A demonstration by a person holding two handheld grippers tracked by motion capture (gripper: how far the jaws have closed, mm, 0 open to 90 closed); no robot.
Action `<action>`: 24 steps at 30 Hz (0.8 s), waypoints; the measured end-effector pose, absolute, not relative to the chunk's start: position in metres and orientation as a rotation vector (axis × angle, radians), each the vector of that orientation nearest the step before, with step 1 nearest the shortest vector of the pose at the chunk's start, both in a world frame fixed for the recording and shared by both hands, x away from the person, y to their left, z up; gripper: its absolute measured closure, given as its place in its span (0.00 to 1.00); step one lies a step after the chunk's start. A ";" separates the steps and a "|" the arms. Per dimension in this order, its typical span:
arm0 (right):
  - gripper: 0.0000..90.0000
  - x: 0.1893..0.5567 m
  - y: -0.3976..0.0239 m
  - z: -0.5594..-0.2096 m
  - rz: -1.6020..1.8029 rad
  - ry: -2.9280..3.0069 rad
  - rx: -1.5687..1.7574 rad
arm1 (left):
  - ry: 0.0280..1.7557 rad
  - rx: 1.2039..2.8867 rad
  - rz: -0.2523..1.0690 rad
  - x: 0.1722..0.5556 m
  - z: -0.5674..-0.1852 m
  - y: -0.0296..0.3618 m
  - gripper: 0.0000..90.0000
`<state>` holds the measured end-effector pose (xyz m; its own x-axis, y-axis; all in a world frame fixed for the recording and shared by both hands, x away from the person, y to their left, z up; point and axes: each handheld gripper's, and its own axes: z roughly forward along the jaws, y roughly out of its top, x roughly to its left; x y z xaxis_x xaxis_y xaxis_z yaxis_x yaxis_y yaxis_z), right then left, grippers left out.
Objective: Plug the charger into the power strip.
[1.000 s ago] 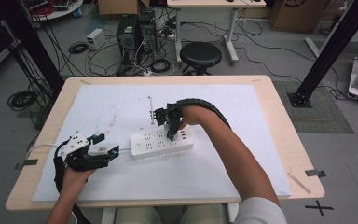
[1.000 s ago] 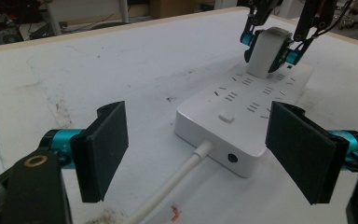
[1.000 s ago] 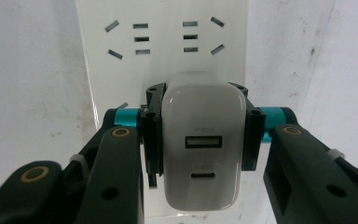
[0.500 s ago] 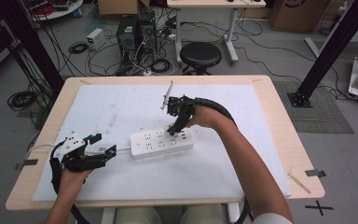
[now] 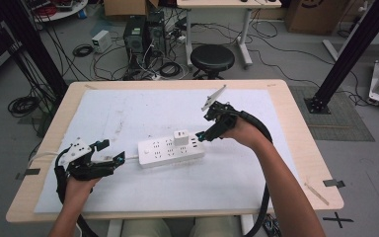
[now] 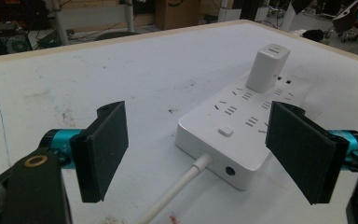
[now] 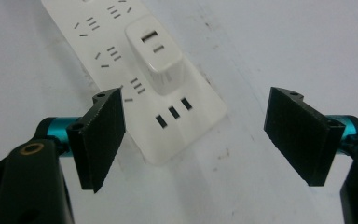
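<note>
With my right gripper (image 5: 201, 135) just opening off the seated charger (image 5: 180, 137), I judged it light, rigid, slick, best pinched across its flat sides, left gripper (image 5: 114, 159) agape.

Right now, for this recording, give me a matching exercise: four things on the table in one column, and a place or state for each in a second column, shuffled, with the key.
Things:
1. charger
2. power strip
3. left tool
4. right tool

Places or states:
A. lies flat on the white sheet
B. open, at the strip's cable end
C. plugged upright into the strip
D. open, by the strip's end with the three small ports, holding nothing

Pairs: 1-C, 2-A, 3-B, 4-D
</note>
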<state>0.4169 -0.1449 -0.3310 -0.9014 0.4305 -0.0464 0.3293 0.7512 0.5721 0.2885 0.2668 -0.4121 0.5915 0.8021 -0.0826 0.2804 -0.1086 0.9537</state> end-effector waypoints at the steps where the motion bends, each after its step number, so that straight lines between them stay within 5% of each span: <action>1: 0.23 0.414 -0.151 -0.331 0.872 2.757 0.620 | 0.910 1.672 0.567 0.288 -0.412 0.267 0.23; 24: 0.23 0.340 -0.254 -0.355 0.963 2.426 0.966 | 0.889 1.669 0.580 0.292 -0.404 0.264 0.23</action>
<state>0.3397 -0.2539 -0.3547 -0.7033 0.7071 -0.0733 0.4645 0.5351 0.7057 0.2918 0.2645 -0.4039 0.5976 0.7989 -0.0673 0.2605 -0.1141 0.9587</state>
